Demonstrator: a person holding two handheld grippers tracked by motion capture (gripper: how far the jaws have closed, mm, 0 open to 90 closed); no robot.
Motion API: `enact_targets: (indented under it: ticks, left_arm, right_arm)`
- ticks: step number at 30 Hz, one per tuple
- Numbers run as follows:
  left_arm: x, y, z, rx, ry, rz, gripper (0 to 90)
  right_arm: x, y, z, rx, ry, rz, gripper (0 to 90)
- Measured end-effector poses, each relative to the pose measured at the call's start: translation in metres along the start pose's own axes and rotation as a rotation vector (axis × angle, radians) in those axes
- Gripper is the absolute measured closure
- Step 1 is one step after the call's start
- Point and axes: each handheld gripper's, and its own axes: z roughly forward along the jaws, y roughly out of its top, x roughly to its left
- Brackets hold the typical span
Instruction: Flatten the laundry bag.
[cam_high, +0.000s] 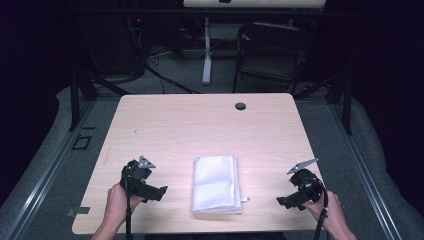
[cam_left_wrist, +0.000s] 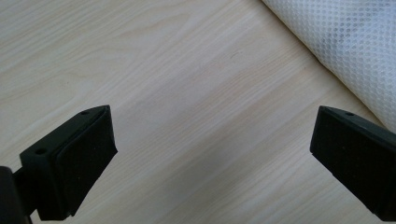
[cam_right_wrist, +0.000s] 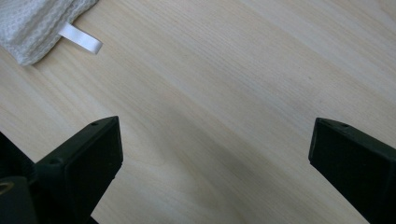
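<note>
Left gripper agape, folded towel between, right gripper agape

The black two-jaw left gripper and black two-jaw right gripper, hand-held near the surface's near corners, point inward, jaws wide apart.

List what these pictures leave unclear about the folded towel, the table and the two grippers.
- Towel: underside and inner layers hidden by its own folds; most of it cut off by the edges of both gripper views.
- Tag: any print too small.
- Dark disc on the table: too small to identify.
- Left gripper, right gripper: pads dark, small in the high view.
</note>
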Motion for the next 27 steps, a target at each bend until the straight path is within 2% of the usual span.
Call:
enact_targets:
  ticks: [3, 4, 7, 10, 12, 15, 17, 22, 23, 27]
  left_arm:
    - [-0.002, 0.001, 0.0, 0.001, -0.009, 0.007, 0.0]
    - [-0.003, 0.001, 0.0, -0.003, -0.016, 0.007, 0.0]
    - [-0.005, 0.002, -0.001, -0.005, -0.016, 0.015, 0.0]
    - [-0.009, 0.004, -0.002, -0.009, -0.032, 0.019, 0.0]
    - [-0.012, 0.005, -0.002, -0.013, -0.051, 0.023, 0.0]
    - [-0.016, 0.007, -0.002, -0.021, -0.057, 0.034, 0.0]
    - [-0.021, 0.01, -0.002, -0.026, -0.068, 0.045, 0.0]
    - [-0.032, 0.014, -0.002, -0.039, -0.091, 0.067, 0.0]
    - [-0.034, 0.015, -0.001, -0.042, -0.098, 0.069, 0.1]
    - [-0.041, 0.019, 0.0, -0.043, -0.117, 0.088, 0.1]
  right_arm:
    - [0.002, 0.0, 0.002, -0.011, 0.002, 0.014, 3.0]
    - [0.002, 0.0, 0.001, 0.003, 0.001, 0.004, 3.1]
    - [0.003, 0.001, 0.001, 0.0, 0.012, 0.005, 3.7]
    - [0.004, 0.002, 0.002, 0.002, 0.004, 0.003, 3.9]
    - [0.006, 0.003, 0.002, 0.009, 0.017, -0.002, 4.2]
    - [0.007, 0.003, 0.003, -0.003, 0.014, 0.004, 4.3]
    - [0.007, 0.003, 0.002, 0.015, 0.012, -0.009, 4.4]
    - [0.008, 0.004, 0.003, -0.006, 0.027, 0.006, 4.7]
    - [0.008, 0.005, 0.002, 0.012, 0.015, -0.013, 4.9]
    - [0.01, 0.005, 0.003, 0.003, 0.033, 0.0, 5.2]
